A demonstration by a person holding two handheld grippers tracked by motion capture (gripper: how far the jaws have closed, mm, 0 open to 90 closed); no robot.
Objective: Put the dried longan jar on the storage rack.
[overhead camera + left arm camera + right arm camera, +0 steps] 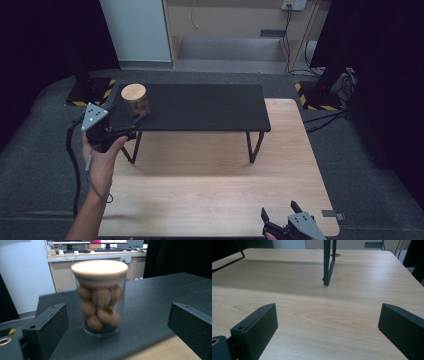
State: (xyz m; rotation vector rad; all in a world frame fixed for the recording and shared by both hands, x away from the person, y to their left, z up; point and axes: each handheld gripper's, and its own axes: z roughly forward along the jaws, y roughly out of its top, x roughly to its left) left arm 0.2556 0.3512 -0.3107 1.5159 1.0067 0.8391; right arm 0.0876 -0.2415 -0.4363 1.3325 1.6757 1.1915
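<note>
A clear glass jar (135, 100) with a wooden lid, full of walnuts, stands upright on the left end of a black shelf (200, 107). In the left gripper view the jar (100, 298) stands between and slightly beyond the wide-apart jaws, touching neither. My left gripper (131, 125) is open, held by a hand just off the shelf's front left corner. At the table's near right edge my right gripper (279, 212) is open, low over bare wood (324, 322).
The black shelf stands on thin metal legs (254, 146) on a light wooden table (210, 185). One shelf leg (328, 265) rises ahead of the right gripper. Dark carpet surrounds the table; cables and black stands lie at the back.
</note>
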